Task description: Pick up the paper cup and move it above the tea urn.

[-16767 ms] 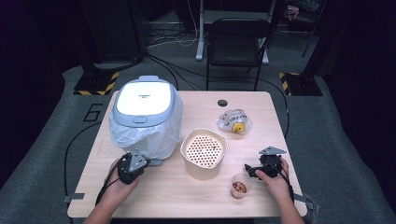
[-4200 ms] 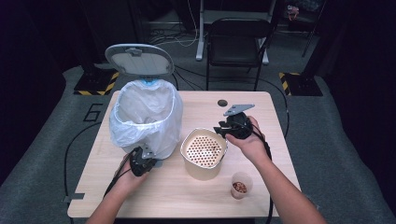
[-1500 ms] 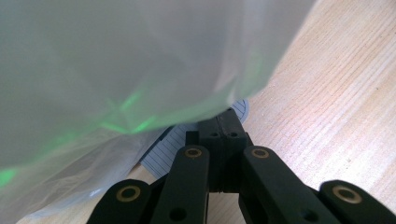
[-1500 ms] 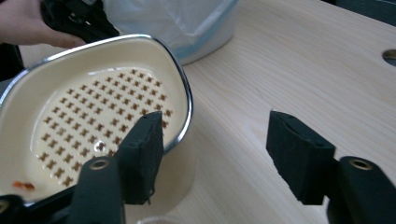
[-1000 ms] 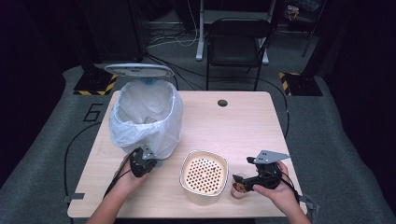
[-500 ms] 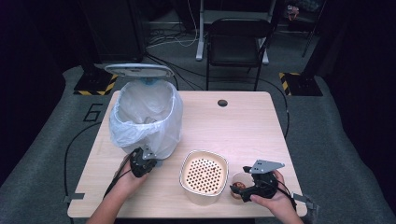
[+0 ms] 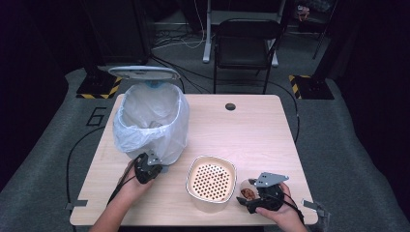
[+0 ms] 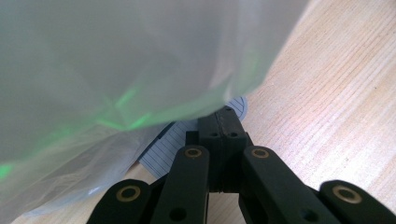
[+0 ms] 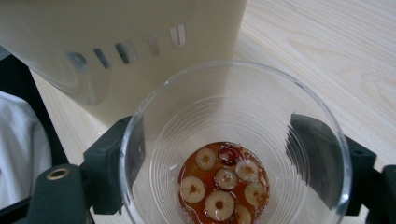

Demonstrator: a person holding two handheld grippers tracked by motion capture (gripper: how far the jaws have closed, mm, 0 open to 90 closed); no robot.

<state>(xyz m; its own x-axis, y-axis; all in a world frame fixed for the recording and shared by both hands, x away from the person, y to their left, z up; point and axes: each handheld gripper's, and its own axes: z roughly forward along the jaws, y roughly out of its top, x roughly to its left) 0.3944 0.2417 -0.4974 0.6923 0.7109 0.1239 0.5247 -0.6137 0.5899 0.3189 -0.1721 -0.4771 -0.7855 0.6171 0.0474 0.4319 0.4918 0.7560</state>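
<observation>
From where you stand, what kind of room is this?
Probably a recording studio or lab, not a kitchen: black curtains hang around a lone wooden table, cables trail over grey carpet, and black-and-yellow weighted stand bases sit beside it.

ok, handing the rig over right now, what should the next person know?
Left gripper: shut, tips on the grey pedal at the foot of the bin. Lid is up, liner bag open.
Right gripper: jaws either side of the clear cup, just been closing; no firm grip evident.
Cup stands on the table beside the cream strainer, with fruit slices in liquid.
Done: bin open, cup reached.
Left: probably grip and empty the cup; keep the pedal down.
</observation>
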